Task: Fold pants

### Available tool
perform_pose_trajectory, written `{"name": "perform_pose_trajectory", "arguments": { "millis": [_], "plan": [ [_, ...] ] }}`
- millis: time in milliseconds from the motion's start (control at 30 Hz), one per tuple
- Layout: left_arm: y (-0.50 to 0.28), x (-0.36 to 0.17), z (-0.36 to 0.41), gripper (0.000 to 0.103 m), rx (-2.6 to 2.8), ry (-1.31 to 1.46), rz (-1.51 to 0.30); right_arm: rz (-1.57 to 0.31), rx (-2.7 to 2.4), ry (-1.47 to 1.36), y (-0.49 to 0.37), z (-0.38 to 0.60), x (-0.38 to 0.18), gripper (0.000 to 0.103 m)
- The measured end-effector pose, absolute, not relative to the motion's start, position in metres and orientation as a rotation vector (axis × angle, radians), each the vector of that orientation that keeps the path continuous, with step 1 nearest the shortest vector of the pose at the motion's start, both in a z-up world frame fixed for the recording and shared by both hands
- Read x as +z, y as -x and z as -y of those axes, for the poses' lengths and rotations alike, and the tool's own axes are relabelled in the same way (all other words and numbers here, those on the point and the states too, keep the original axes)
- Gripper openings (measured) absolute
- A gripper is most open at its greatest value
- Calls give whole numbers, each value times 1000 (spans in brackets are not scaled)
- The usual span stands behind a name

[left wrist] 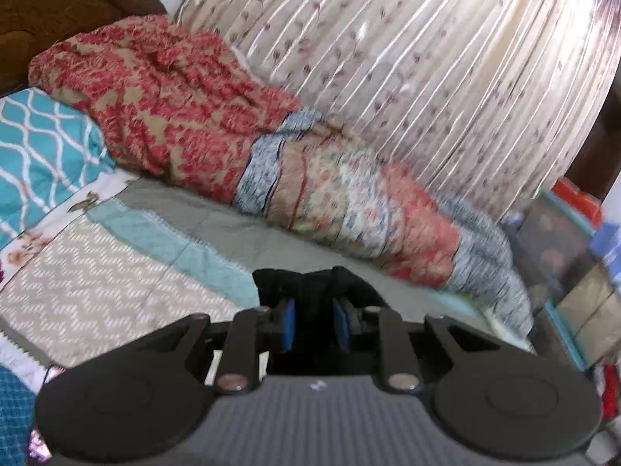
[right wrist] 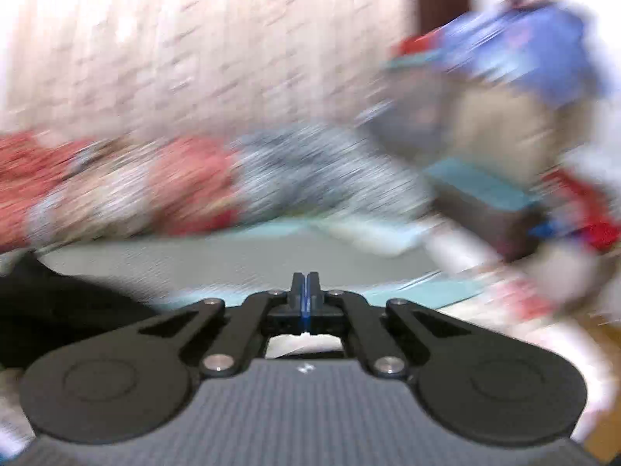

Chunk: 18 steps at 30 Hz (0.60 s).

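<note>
In the left wrist view my left gripper [left wrist: 313, 303] is shut on a bunch of black pants fabric [left wrist: 310, 283], which fills the gap between its blue pads and bulges over the fingertips, lifted above the bed. The right wrist view is heavily blurred. There my right gripper [right wrist: 305, 285] is shut, its blue pads pressed flat together with nothing between them. A dark mass of the black pants [right wrist: 58, 310] lies at the lower left of that view, apart from the right fingers.
A patchwork quilt [left wrist: 116, 272] covers the bed. A rolled red and blue patterned blanket [left wrist: 271, 163] lies along the far side under a pale pleated curtain [left wrist: 427, 58]. A teal pillow [left wrist: 42, 147] sits left. Crates with clutter [left wrist: 562, 264] stand at the right.
</note>
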<state>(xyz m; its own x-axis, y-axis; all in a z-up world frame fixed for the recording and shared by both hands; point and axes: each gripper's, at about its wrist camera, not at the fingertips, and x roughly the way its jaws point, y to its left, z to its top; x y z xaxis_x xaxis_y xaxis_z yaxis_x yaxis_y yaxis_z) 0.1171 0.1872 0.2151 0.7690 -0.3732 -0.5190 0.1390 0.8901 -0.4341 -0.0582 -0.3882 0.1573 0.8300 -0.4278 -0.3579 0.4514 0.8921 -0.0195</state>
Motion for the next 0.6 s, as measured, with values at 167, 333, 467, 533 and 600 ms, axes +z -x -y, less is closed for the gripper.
{"name": "perform_pose_trajectory", "arguments": {
  "millis": [167,333,467,533,600],
  "plan": [
    [-97,162,-173,20,-284,308,-825,-339,-678,-67,98,424,179,8],
    [-79,110,-186,20,-207,331,-967,-513,-410,-191,98,396,123,68],
    [-70,113,-213,20,-186,433,-953,-678,-221,-67,74,332,46,86],
    [-68,118,-217,20,-190,447,-945,-773,-232,-31,59,320,11,86],
    [-64,121,-219,20,-197,445,-934,-830,-261,-115,39,322,-15,86]
  ]
}}
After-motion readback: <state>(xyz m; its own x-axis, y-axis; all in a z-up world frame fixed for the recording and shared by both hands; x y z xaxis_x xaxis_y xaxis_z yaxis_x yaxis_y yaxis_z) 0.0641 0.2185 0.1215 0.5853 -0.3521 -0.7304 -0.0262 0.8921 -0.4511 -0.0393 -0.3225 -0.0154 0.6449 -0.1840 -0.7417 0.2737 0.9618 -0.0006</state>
